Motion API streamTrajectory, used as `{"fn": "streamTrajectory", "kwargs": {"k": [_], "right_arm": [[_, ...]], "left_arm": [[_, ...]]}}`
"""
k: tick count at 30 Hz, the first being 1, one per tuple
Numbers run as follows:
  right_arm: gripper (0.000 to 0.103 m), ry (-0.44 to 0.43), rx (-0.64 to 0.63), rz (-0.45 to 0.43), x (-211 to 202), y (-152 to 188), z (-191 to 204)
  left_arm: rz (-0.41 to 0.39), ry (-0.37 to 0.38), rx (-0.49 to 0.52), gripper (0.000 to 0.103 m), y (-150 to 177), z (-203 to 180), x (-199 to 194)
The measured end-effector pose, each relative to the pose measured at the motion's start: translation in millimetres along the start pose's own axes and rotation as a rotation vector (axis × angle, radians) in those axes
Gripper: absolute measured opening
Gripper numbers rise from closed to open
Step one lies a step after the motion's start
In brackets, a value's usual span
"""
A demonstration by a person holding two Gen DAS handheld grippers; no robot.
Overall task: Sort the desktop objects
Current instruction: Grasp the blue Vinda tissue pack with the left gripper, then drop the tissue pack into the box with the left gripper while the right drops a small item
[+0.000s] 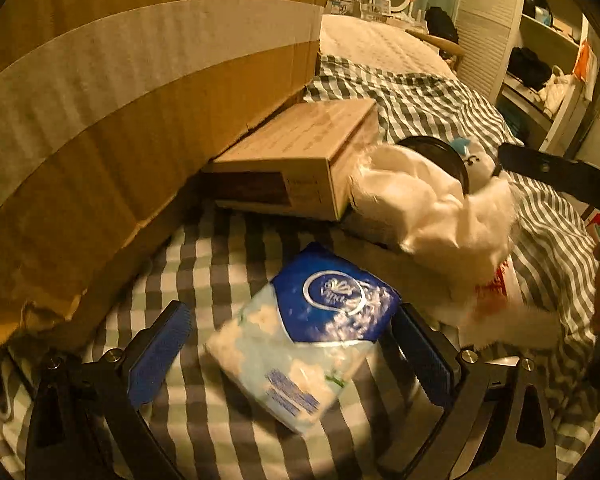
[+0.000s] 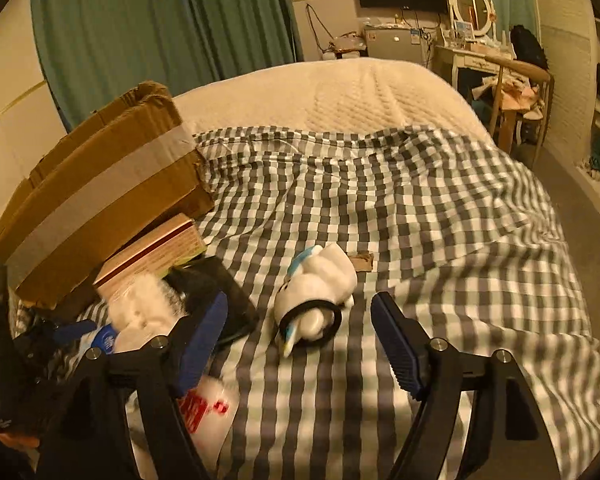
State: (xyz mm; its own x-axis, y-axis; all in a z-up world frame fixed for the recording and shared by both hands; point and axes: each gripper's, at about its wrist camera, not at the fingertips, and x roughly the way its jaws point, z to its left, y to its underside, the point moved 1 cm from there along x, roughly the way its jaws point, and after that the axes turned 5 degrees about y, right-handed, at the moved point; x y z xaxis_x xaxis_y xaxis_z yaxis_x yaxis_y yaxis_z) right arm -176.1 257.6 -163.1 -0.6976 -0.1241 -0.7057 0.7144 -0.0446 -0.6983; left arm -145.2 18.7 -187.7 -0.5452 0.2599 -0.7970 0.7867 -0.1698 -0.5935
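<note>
A blue and white tissue pack lies on the checked sheet between the wide-apart fingers of my left gripper, which is open; the pack's right corner is close to the right pad. Beyond it sit a small beige box and a white fluffy item. In the right wrist view my right gripper hangs open over the bed. Just ahead of it lies a white plush toy with a black ring around it. The tissue pack shows only as a sliver at left.
A big taped cardboard box stands at the left with the beige box against it. A white bag with red print and a black flat item lie nearby. The checked sheet stretches right; a brown scrap lies on it.
</note>
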Motion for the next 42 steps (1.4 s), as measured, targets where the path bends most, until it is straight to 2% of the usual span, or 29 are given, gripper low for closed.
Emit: {"fn": "streamTrajectory", "kwargs": {"k": [6,7,9,10,11,13,16,18,22,25,29,34,39,42], "right_arm": [[0.074,0.030,0.055,0.068,28.8,7.4,-6.5],[0.074,0.031,0.064,0.072,30.4,7.7,-7.6],[0.074,0.026,0.069,0.062,27.8,6.9,-8.1],[0.071,0.019,0.068,0.054,25.6,5.6,-7.9],[0.066,0.006,0.061,0.042,22.3,4.1,-6.8],[0.045,0.006,0.045,0.045,18.9,1.4,-4.5],[0.026,0.005,0.019,0.051,10.0,-1.4,0.0],[0.017,-0.011,0.030,0.060,7.3,-2.0,0.6],[0.016,-0.030,0.035,0.073,5.7,-0.2,0.2],[0.012,-0.023,0.056,0.069,-0.9,1.4,-4.3],[0.005,-0.027,0.097,0.032,-21.1,-1.9,-11.7],[0.005,-0.050,0.134,-0.018,-47.0,-6.3,-14.3],[0.005,-0.081,0.134,-0.067,-75.3,-14.0,-6.5],[0.005,-0.118,0.123,-0.097,-95.9,-18.7,0.6]], "left_arm": [[0.014,0.001,-0.007,0.101,-0.7,4.9,8.2],[0.013,-0.007,-0.005,0.097,-1.5,3.7,9.1],[0.005,-0.026,0.005,0.075,-1.8,1.5,7.3],[0.002,-0.019,0.009,0.068,-2.9,1.2,5.6],[0.004,-0.015,0.013,0.066,-5.4,-0.4,4.6],[0.008,-0.012,0.013,0.065,-5.8,-0.6,2.9],[0.016,-0.012,0.013,0.064,-6.1,-1.2,3.0],[0.021,-0.012,0.017,0.064,-6.3,-2.3,2.8],[0.022,-0.017,0.024,0.064,-5.2,-3.8,1.9],[0.019,0.012,0.020,0.057,-5.7,-4.7,-1.1],[0.003,0.035,0.036,0.054,-9.4,-11.7,-10.6],[-0.038,0.053,0.033,0.054,-13.9,-17.8,-35.6],[-0.127,0.071,-0.028,0.054,-26.1,-12.9,-73.3],[-0.187,0.077,-0.029,0.054,-36.1,-16.0,-91.6]]}}
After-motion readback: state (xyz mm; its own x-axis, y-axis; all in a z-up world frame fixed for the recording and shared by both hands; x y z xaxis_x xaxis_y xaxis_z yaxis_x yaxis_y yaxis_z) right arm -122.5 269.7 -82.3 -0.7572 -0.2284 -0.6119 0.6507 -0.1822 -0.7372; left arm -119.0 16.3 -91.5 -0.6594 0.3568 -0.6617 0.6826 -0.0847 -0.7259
